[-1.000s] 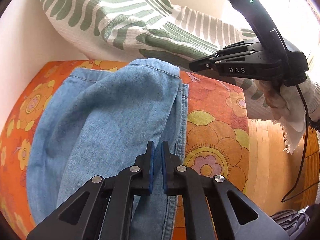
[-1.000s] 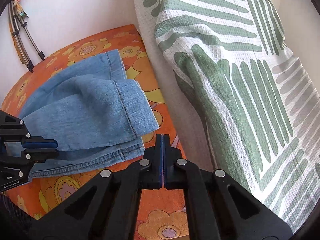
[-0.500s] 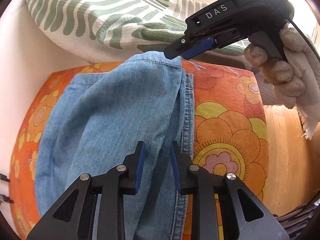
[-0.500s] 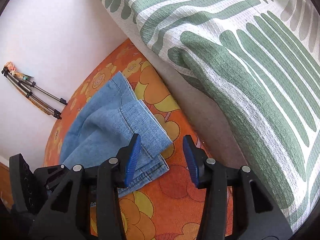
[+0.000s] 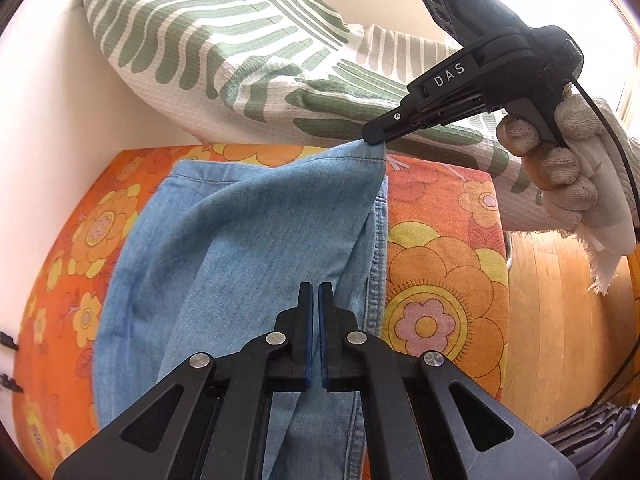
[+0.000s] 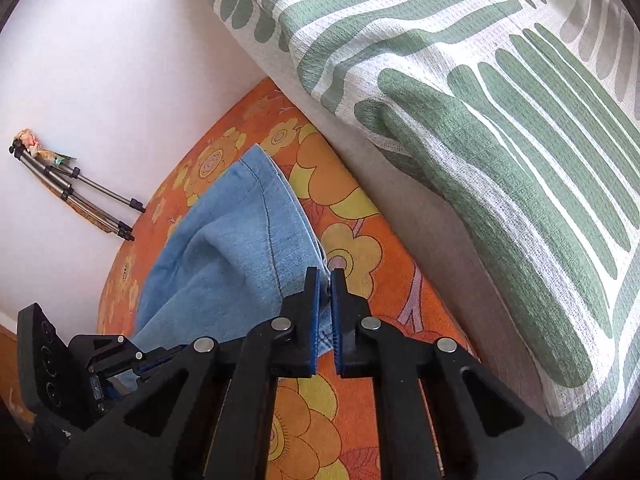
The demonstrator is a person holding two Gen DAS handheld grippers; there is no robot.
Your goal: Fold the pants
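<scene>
Light blue denim pants (image 5: 224, 264) lie partly folded on an orange flowered cover (image 5: 440, 280). My left gripper (image 5: 315, 300) is shut on a fold of the denim near the seamed edge. My right gripper (image 5: 374, 138), seen in the left wrist view held by a gloved hand, is shut on the far corner of the pants and lifts it a little. In the right wrist view my right gripper (image 6: 325, 284) pinches the hem of the pants (image 6: 240, 256), and the left gripper (image 6: 116, 364) shows at the lower left on the cloth.
A large white pillow with green stripes (image 5: 224, 52) leans on the wall behind the pants; it also shows in the right wrist view (image 6: 480, 100). A folded tripod (image 6: 72, 196) lies by the white wall. Wooden floor (image 5: 560, 320) lies beyond the cover's right edge.
Both grippers were open half a second ago and have closed on the denim. The right gripper now holds the far corner raised; the left holds the near fold.
</scene>
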